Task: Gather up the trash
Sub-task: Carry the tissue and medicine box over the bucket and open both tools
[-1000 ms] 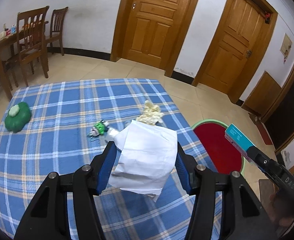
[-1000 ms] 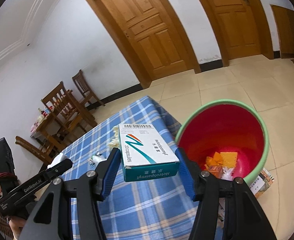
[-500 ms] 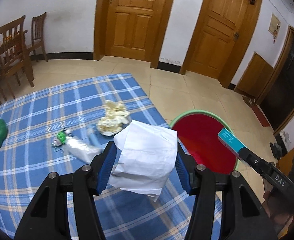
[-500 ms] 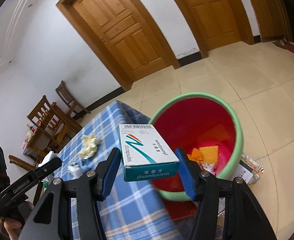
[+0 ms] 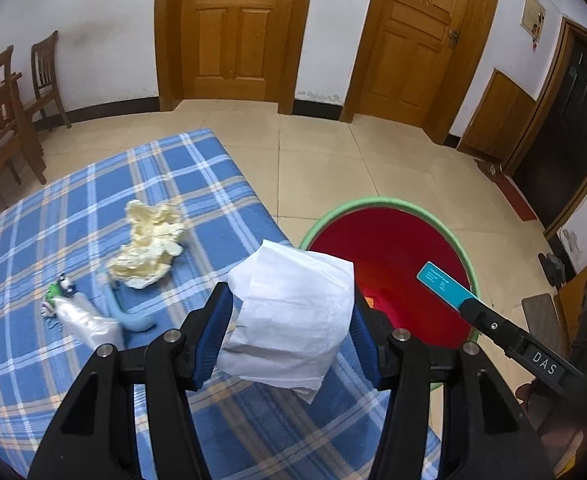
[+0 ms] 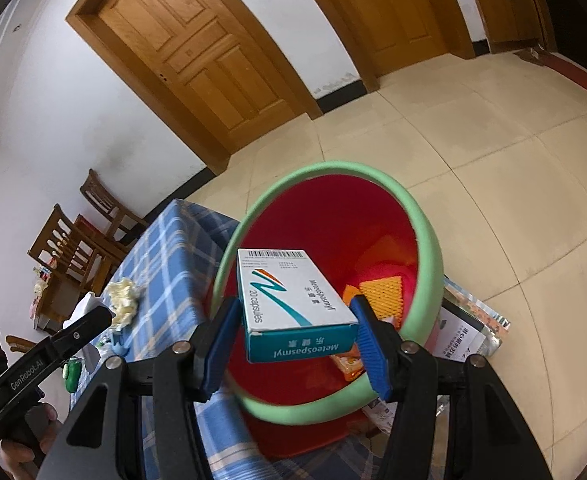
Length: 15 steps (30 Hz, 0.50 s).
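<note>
My left gripper (image 5: 289, 316) is shut on a crumpled white paper (image 5: 293, 312), held over the table's right edge beside the bin. A red bin with a green rim (image 5: 389, 204) stands on the floor to the right of the table. My right gripper (image 6: 293, 320) is shut on a white and teal medicine box (image 6: 293, 308) and hangs over the bin's mouth (image 6: 425, 232). Orange scraps (image 6: 381, 292) lie at the bin's bottom. In the left wrist view the box (image 5: 445, 282) shows over the red bin.
On the blue plaid tablecloth (image 5: 93, 208) lie a yellowish crumpled wad (image 5: 149, 248), a clear plastic wrapper (image 5: 85, 320), a light blue curved piece (image 5: 129, 316) and a small green item (image 5: 55, 292). Wooden chairs (image 5: 1, 112) stand far left. Printed packets (image 6: 469, 328) lie on the floor by the bin.
Both grippers have swung right and downward toward the bin, each still holding its item. The box now hangs over the bin's mouth; the paper has reached the table's right edge.
</note>
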Available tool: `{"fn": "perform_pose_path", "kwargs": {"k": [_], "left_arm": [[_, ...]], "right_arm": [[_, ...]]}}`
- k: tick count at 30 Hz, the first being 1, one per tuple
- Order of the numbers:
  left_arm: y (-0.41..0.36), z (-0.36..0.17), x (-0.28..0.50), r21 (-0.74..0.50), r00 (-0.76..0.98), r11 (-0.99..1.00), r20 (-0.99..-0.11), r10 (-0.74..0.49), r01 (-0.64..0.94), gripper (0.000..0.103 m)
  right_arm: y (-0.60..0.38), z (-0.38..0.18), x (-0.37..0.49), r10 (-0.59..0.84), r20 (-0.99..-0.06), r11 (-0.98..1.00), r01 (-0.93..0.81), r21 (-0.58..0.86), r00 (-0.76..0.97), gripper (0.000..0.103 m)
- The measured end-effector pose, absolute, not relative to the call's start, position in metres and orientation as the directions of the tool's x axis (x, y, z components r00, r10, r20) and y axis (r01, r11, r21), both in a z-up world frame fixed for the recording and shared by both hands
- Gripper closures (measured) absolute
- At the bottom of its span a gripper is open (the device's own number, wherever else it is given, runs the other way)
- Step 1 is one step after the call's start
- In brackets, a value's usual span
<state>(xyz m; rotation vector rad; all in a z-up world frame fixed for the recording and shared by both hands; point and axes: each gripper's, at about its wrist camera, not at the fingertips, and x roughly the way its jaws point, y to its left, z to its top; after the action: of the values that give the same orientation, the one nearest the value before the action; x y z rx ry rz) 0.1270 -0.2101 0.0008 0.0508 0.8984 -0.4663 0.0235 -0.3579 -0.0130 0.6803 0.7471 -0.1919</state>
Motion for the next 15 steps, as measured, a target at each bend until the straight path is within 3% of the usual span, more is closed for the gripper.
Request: {"fn": "perform_pose_path", "kwargs": {"k": [15], "left_arm": [[-0.243, -0.019, 0.138, -0.129, 0.485, 0.878, -0.792, -0.371, 0.461, 0.046]], "right_arm": [[-0.373, -0.019, 0.028, 0.045, -0.695, 0.773, 0.416, 0.479, 0.718, 0.039]]}}
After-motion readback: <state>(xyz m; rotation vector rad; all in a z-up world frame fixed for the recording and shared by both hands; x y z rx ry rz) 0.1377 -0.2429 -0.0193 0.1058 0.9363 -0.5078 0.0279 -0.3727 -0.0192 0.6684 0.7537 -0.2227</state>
